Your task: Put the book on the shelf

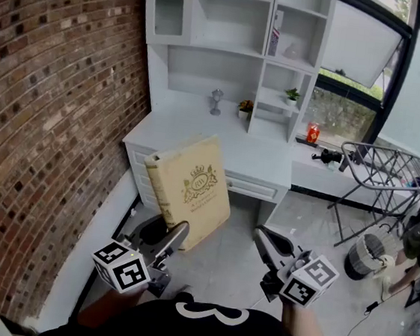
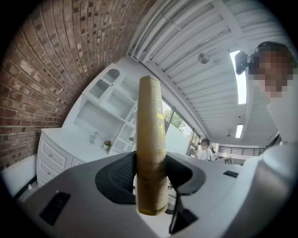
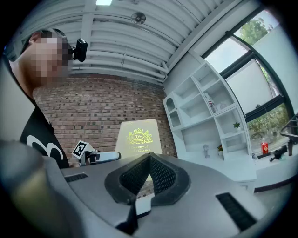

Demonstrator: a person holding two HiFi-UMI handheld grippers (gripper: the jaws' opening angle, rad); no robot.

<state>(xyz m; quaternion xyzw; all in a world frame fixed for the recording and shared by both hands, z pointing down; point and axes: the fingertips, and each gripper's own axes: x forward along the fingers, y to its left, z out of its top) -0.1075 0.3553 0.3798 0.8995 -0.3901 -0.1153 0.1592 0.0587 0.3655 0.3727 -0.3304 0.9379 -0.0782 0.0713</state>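
A brick wall (image 1: 51, 108) runs along the far side of the left fingers (image 2: 118, 176). Well ahead of both pairs of fingers stands a white shelf (image 1: 234, 23) over a white table (image 1: 191, 131), and neither gripper touches them. A drying rack (image 1: 386, 172) stands beyond the right fingers (image 3: 163, 174), off to their outer side.

The yellow book (image 1: 192, 188) is held in the air in front of the table, not on the shelf. The left gripper (image 1: 163, 235) is clamped on its lower end, one finger on each cover. The book rises above them, slightly tilted, with its crested cover facing the right gripper (image 3: 149, 167). That gripper's fingers are closed together with nothing between them, beside the book and apart from it.

A small potted plant (image 1: 245, 107) sits on the table far ahead of the fingers.
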